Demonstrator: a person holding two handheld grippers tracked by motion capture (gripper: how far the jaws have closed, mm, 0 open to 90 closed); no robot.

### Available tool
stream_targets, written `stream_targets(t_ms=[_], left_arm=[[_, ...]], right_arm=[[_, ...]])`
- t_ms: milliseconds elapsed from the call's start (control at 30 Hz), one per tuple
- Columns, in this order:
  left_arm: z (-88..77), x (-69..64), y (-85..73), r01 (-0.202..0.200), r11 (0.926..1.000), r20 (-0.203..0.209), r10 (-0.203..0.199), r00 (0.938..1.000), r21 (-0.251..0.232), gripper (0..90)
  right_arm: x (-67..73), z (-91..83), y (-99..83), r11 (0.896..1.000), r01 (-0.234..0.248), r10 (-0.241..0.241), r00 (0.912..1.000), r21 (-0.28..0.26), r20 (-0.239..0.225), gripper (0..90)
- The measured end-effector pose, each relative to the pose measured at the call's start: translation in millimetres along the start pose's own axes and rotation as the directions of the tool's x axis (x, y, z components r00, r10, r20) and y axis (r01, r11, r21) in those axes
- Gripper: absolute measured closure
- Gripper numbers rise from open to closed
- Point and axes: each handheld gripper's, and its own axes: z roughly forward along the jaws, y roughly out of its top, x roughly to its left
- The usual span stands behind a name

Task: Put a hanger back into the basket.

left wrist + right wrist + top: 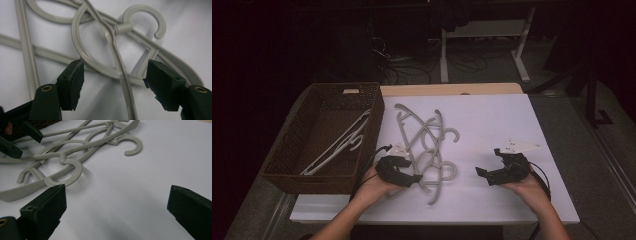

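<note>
Hangers — tangled pile of grey plastic coat hangers [427, 145] lies on the white table [502, 125], right under the left gripper [113, 77] | left jaws apart, one thin hanger arm between them, pads not pressing | right gripper [115, 207] — jaws wide apart over bare table, pile off to its side

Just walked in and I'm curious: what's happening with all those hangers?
A person works two hand-held grippers over a white table. The left gripper is at a tangled pile of grey hangers, its fingers open around one hanger's arm. The right gripper waits open alongside. A wicker basket already holds white hangers.
</note>
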Motion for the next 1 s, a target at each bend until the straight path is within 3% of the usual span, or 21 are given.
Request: stream_targets(t_ms=[200, 633, 1000], left_arm=[[8.0, -2.8, -9.0, -0.009, 0.9988, 0.010, 0.009, 0.9999, 0.049, 40.1], [10.8, -8.8, -8.1, -0.088, 0.9913, -0.061, 0.095, 0.9936, 0.098, 60.4], [11.2, -7.2, -6.5, -0.085, 0.9904, -0.070, 0.093, 0.9932, 0.109, 73.4]], right_arm=[[-0.4, -0.3, -0.1, 1.000, 0.001, -0.001, 1.0000, 0.000, 0.002, 2.1], [-0.3, 0.4, -0.2, 1.000, 0.006, -0.006, 1.0000, 0.007, 0.000, 2.1], [-0.6, 0.0, -0.1, 1.000, -0.002, 0.002, 1.0000, 0.000, -0.005, 2.2]])
